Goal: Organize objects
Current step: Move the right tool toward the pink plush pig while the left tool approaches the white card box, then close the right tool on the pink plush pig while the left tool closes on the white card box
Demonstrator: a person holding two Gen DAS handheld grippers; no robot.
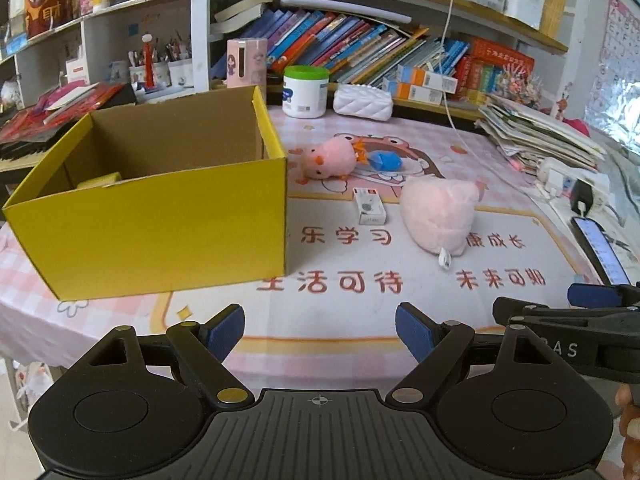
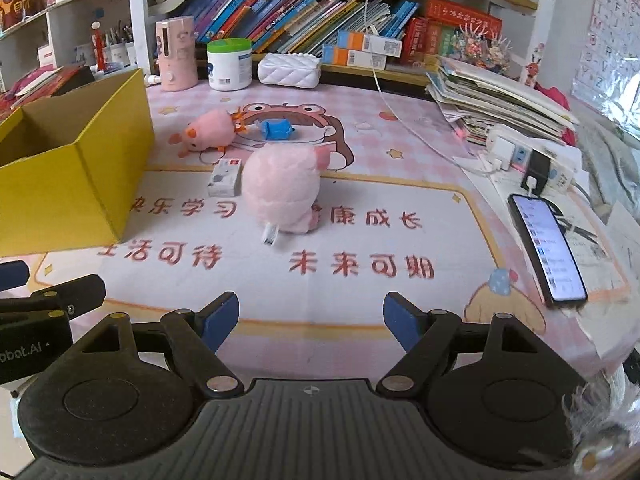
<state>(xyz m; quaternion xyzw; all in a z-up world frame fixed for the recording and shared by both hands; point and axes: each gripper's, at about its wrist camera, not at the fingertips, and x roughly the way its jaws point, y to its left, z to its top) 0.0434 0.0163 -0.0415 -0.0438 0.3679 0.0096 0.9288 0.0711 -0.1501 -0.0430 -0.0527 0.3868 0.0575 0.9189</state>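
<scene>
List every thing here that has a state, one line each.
Left gripper: open, empty.
Right gripper: open, empty.
Yellow box: open-topped, upright, something yellow inside.
Big pink plush: on the mat, outside the box.
Small pink plush: lying on its side.
Small white box: lying flat.
Blue item: on the mat.
Phone: screen lit.
White tub: lid on.

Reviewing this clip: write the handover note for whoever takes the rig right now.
Left claw: open, empty, above the near table edge.
Right claw: open, empty, likewise.
Yellow box at left, open; something yellowish inside, unclear.
Still on the table mat: big pink plush, small pink plush, blue item, small white carton.
Left: probably box these four.
</scene>
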